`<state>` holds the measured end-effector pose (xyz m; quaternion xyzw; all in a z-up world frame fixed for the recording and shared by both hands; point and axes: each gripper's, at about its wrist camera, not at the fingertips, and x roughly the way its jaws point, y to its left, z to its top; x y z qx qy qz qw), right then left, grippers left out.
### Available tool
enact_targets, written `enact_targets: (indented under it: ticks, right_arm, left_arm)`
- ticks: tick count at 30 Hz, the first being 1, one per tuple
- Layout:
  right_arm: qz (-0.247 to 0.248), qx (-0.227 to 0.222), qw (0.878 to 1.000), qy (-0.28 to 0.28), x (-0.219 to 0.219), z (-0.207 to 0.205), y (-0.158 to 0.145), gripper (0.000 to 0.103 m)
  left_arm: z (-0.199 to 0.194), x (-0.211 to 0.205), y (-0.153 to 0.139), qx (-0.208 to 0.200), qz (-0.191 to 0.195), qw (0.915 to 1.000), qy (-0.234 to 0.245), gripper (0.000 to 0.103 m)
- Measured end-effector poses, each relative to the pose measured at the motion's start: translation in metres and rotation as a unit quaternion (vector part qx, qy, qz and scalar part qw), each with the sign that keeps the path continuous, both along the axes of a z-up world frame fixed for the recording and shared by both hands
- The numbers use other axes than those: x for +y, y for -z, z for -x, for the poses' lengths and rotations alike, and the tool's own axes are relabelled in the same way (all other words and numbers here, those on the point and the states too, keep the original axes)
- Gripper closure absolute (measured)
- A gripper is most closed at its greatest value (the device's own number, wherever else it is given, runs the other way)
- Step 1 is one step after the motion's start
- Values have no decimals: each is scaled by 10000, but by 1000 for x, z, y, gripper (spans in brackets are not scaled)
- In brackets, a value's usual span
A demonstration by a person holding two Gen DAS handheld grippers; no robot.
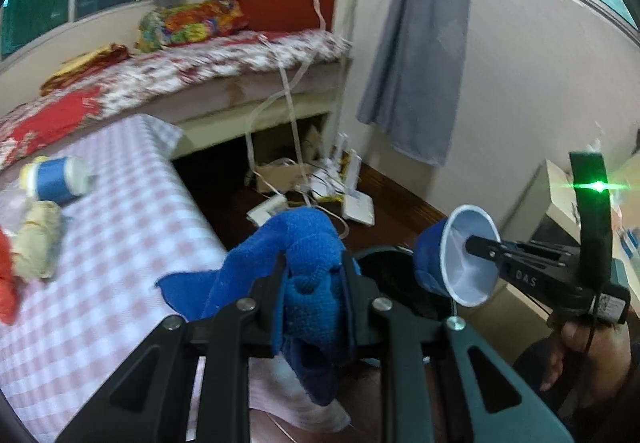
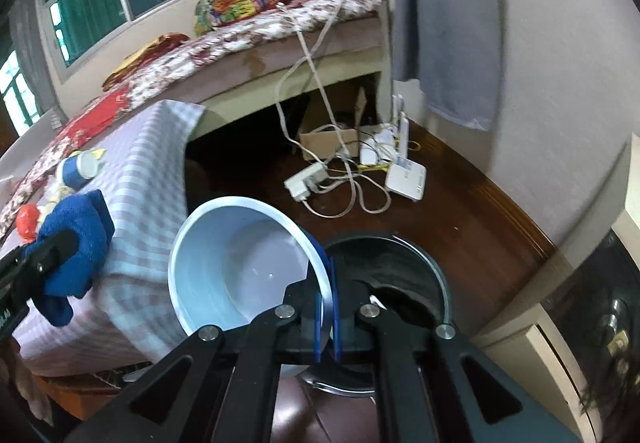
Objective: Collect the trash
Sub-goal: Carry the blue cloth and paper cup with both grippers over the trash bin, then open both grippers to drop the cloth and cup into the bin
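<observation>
In the left wrist view my left gripper (image 1: pixel 316 283) is shut on a blue knitted cloth (image 1: pixel 296 243), held just past the edge of the checked table (image 1: pixel 120 243). To its right, my right gripper (image 1: pixel 476 245) is shut on the rim of a blue paper cup (image 1: pixel 468 267) with a white inside. The right wrist view shows the same cup (image 2: pixel 240 263) pinched by its rim in my right gripper (image 2: pixel 326 307), beside and above a dark round trash bin (image 2: pixel 400 267) on the floor. The blue cloth (image 2: pixel 76 235) and my left gripper (image 2: pixel 60 247) are at the left.
On the table lie a blue-labelled cup (image 1: pixel 56 179), a crumpled yellowish wad (image 1: pixel 36 243) and a red item (image 1: pixel 6 283). Behind is a bed (image 1: pixel 200 71). Cables, a power strip (image 2: pixel 306 181) and a white router (image 2: pixel 406 175) lie on the wooden floor. A cabinet (image 2: pixel 560 323) stands at right.
</observation>
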<state>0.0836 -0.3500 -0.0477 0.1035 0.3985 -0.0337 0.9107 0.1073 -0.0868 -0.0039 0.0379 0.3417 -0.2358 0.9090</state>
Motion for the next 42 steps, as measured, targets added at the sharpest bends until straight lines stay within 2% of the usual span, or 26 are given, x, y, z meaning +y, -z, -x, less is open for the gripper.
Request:
enact_targets:
  ticks: [5, 14, 15, 22, 29, 31, 32, 33, 34, 35, 36, 38, 42]
  right_arm:
    - [6, 226, 9996, 157, -17, 1, 20, 99]
    - [-54, 807, 9959, 409, -48, -5, 81, 99]
    - [-70, 951, 9946, 420, -53, -8, 95, 99]
    - [-159, 1295, 9907, 375, -62, -21, 132, 99]
    - [-169, 1475, 9886, 269, -65, -31, 149, 99]
    - [-56, 1585, 9871, 230, -65, -36, 157, 98]
    - [-56, 1585, 9871, 230, -65, -36, 157, 96]
    - [221, 1761, 9830, 460, -71, -38, 164, 86]
    - [254, 1805, 9817, 555, -75, -38, 166, 40]
    - [254, 1805, 9817, 555, -75, -38, 166, 4]
    - [308, 1808, 9809, 640, -78, -36, 167, 3]
    - [480, 1811, 9793, 760, -84, -33, 165, 3]
    - [529, 1708, 9804, 833, -89, -28, 159, 0]
  left_arm:
    - [0, -29, 22, 239, -72, 9989, 396, 79]
    - [-13, -71, 74, 881, -175, 9923, 856, 79]
    - [-17, -74, 78, 950, -180, 9914, 886, 79]
    - [-34, -99, 113, 1443, -329, 9838, 1006, 79]
    - [-45, -107, 134, 1808, -408, 9772, 1034, 79]
    - [-47, -111, 144, 2016, -481, 9722, 1093, 73]
    - [-49, -112, 149, 2067, -574, 9716, 1001, 64]
    - [-49, -111, 151, 2003, -661, 9735, 880, 55]
    - [-48, -110, 151, 1931, -715, 9754, 792, 51]
    - [-47, -107, 151, 1905, -716, 9765, 714, 39]
    - [-46, -104, 150, 1892, -695, 9772, 669, 24]
    - [-44, -101, 147, 1755, -723, 9799, 619, 12]
    - [-39, -96, 137, 1437, -793, 9851, 520, 1]
